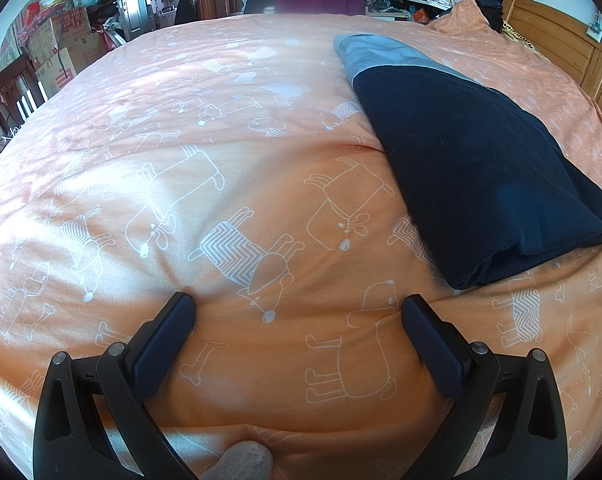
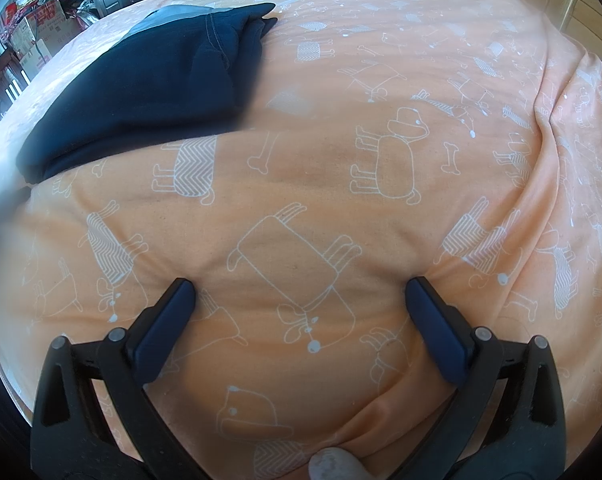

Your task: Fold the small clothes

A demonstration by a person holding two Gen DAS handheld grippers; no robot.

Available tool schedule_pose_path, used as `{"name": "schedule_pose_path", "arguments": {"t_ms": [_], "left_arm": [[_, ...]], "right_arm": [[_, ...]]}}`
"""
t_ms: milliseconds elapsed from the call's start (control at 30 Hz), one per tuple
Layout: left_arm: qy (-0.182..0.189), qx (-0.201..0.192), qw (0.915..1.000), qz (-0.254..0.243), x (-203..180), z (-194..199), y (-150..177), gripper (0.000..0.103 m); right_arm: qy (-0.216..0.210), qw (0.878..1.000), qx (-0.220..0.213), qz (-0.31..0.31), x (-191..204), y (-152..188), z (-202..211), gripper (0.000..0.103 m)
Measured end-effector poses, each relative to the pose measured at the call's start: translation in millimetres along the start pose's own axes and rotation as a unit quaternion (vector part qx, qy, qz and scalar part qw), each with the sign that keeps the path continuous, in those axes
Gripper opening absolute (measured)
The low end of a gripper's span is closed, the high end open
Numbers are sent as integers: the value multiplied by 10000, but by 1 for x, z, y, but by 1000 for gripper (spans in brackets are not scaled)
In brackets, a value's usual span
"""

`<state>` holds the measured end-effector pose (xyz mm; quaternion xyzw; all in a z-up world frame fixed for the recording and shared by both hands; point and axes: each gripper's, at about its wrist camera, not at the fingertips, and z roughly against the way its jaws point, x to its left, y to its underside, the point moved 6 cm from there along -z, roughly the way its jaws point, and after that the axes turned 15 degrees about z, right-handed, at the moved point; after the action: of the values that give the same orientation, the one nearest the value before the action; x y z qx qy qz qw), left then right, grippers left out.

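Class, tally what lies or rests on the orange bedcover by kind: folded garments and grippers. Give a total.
Folded garments: 1, the navy and blue garment
Grippers: 2, the left gripper and the right gripper, both open on the orange bedcover
Total: 3

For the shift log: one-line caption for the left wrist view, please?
Open left gripper rests on the orange dog-print bedspread, a folded navy garment lying ahead to its right.

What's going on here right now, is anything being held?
No. Both claws are open and hold nothing: the left claw and the right claw sit low over the orange bedspread. The dark blue garment lies folded on the bed, apart from both.
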<state>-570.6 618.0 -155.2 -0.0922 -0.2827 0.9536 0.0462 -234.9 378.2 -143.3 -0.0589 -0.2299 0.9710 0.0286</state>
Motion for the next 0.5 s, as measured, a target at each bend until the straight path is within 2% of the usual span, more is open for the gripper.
{"name": "schedule_pose_path", "arguments": {"t_ms": [500], "left_arm": [[-1,1,10000,3,0,0,0,103]], "right_arm": [[27,10000,23,13,0,-1,0,103]]}}
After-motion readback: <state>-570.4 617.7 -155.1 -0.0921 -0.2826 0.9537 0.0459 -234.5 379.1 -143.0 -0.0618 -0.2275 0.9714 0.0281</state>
